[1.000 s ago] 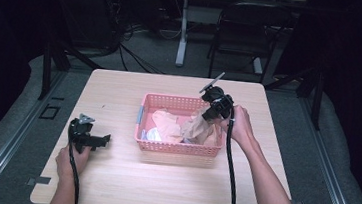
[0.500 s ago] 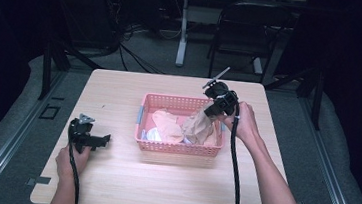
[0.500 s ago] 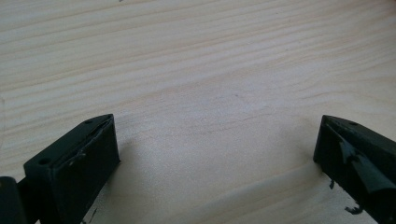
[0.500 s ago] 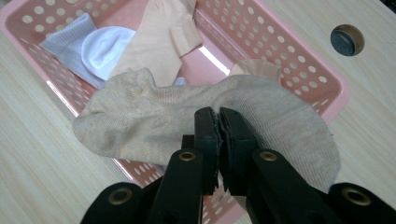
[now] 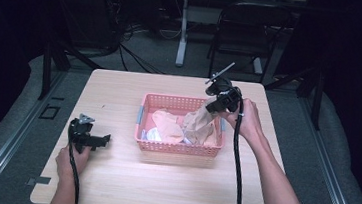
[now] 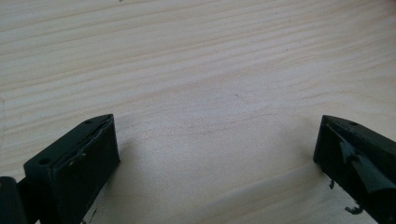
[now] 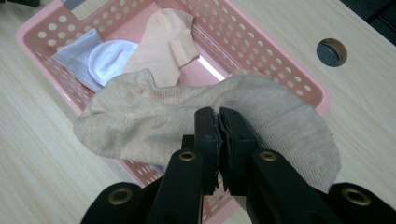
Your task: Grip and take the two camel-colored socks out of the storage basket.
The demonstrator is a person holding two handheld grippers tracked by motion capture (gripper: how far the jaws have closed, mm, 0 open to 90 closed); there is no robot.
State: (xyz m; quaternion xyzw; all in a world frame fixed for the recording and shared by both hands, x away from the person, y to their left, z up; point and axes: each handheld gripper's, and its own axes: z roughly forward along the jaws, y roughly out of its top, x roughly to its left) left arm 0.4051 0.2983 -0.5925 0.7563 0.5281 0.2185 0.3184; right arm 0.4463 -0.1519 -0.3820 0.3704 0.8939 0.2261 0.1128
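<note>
two black handheld grippers, left gripper (image 5: 96, 140), right gripper (image 7: 218, 122), brass-ringed screw holes, black trailing cables, bare forearms

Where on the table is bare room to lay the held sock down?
Bare wood lies between the left hand-held gripper and the basket, and along the near edge. The basket is crowded with socks. The right hand-held gripper holds the beige sock.
</note>
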